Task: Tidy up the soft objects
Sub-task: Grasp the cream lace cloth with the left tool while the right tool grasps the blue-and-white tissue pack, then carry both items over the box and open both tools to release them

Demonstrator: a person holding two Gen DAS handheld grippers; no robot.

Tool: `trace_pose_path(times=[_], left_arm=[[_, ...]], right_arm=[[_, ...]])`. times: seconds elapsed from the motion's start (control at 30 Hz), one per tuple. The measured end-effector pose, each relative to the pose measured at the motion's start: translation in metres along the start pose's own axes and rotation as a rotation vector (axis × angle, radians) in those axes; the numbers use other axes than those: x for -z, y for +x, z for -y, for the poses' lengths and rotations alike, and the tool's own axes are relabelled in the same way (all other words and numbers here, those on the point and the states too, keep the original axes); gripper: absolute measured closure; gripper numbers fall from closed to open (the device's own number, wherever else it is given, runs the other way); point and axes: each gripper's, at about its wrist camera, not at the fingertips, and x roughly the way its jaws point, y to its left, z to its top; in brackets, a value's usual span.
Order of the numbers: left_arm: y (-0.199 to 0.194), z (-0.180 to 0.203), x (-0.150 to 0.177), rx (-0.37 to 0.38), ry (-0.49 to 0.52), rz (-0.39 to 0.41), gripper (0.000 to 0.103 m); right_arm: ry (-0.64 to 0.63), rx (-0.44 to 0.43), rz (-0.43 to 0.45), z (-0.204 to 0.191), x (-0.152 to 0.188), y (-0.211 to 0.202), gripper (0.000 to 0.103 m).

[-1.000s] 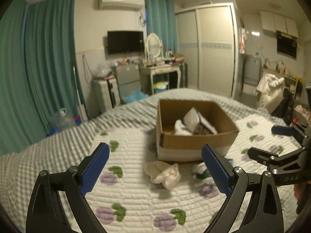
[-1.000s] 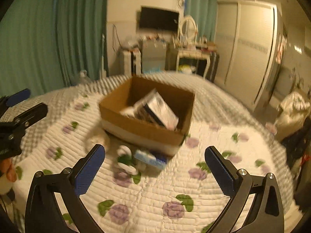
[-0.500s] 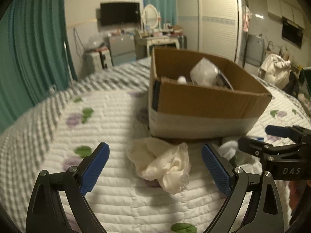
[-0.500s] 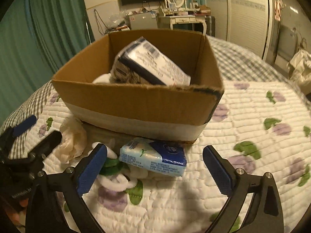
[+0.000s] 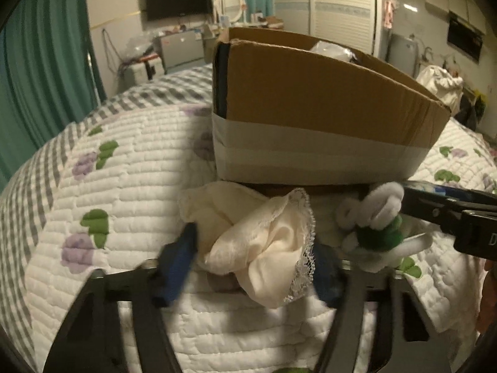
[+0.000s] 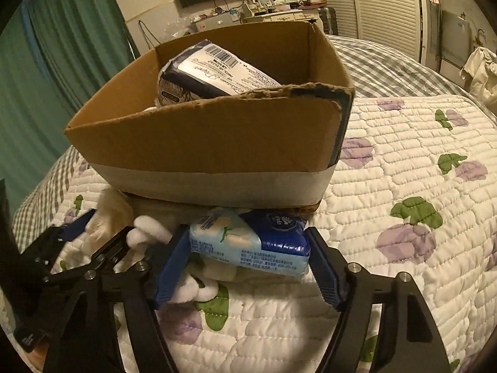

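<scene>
A cardboard box (image 5: pixel 313 99) stands on the quilted bed, also in the right wrist view (image 6: pixel 211 143), with a tissue pack (image 6: pixel 214 74) inside. In front of it lie a cream lace cloth (image 5: pixel 257 233), a white and green fluffy toy (image 5: pixel 376 223) and a blue tissue pack (image 6: pixel 248 242). My left gripper (image 5: pixel 251 261) has its blue pads against both sides of the cream cloth. My right gripper (image 6: pixel 248 267) has its pads against both ends of the blue tissue pack. The toy (image 6: pixel 149 233) lies between the two grippers.
The white quilt with purple flowers (image 6: pixel 403 217) covers the bed all around. Green curtains (image 5: pixel 40 62) hang at the left. A TV (image 5: pixel 178 0), dresser and wardrobe (image 5: pixel 341 12) stand far behind. A white bag (image 5: pixel 441 84) sits at the right.
Both grippers have moved down and forward to the items in front of the box. Their jaws have narrowed, the left onto the cream cloth and the right onto the blue tissue pack.
</scene>
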Motion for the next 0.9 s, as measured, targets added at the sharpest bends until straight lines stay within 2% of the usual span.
trace_pose_path(times=[0.1,0.23,0.37,0.57,0.77,0.9], left_arm=[[-0.008,0.003,0.000,0.017,0.015,0.002,0.062],[-0.033,0.006,-0.004,0.041,0.008,0.023,0.063],[-0.068,0.015,-0.012,0.031,0.025,0.058,0.063],[-0.135,0.026,-0.035,0.043,0.036,0.143,0.063],[-0.195,0.036,-0.064,0.013,0.063,0.242,0.063],[-0.220,0.035,-0.084,0.022,0.037,0.294,0.063]], right_arm=[[-0.004,-0.001,0.015,0.002,0.003,-0.008,0.032],[-0.005,0.003,0.036,0.003,0.001,-0.026,0.032],[-0.021,0.003,0.070,0.001,-0.002,-0.058,0.032],[-0.063,0.002,0.156,-0.012,-0.008,-0.133,0.032],[-0.092,-0.001,0.243,-0.026,-0.025,-0.203,0.032],[-0.126,0.002,0.304,-0.035,-0.038,-0.244,0.032]])
